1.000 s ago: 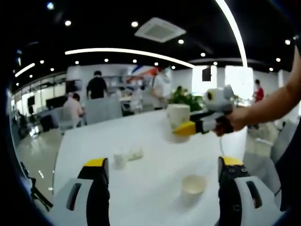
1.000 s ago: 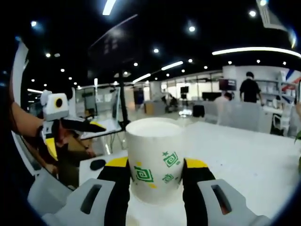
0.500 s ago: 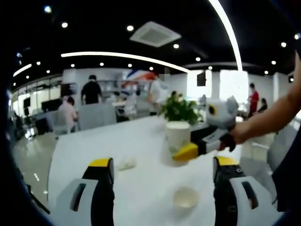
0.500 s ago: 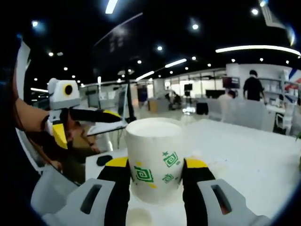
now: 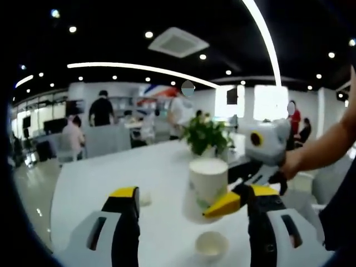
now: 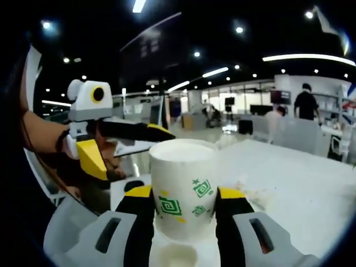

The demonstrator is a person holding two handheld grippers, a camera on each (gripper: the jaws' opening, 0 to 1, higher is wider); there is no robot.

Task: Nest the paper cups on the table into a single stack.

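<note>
Right hand-held gripper carries a cup above the white tabletop (image 5: 83, 183).

Left gripper view: the left hand-held gripper (image 5: 192, 214) stands open with nothing between its jaws; the white green-printed paper cup (image 5: 207, 181) hangs gripped by the right hand-held gripper (image 5: 228, 201), above a second white paper cup (image 5: 211, 243) standing on the tabletop. Right gripper view: yellow-tipped jaws clamp the printed cup; another cup's rim, seemingly, lies just below.

matt paper cup (image 6: 182, 192), glossy smooth white table (image 5: 105, 183).
</note>
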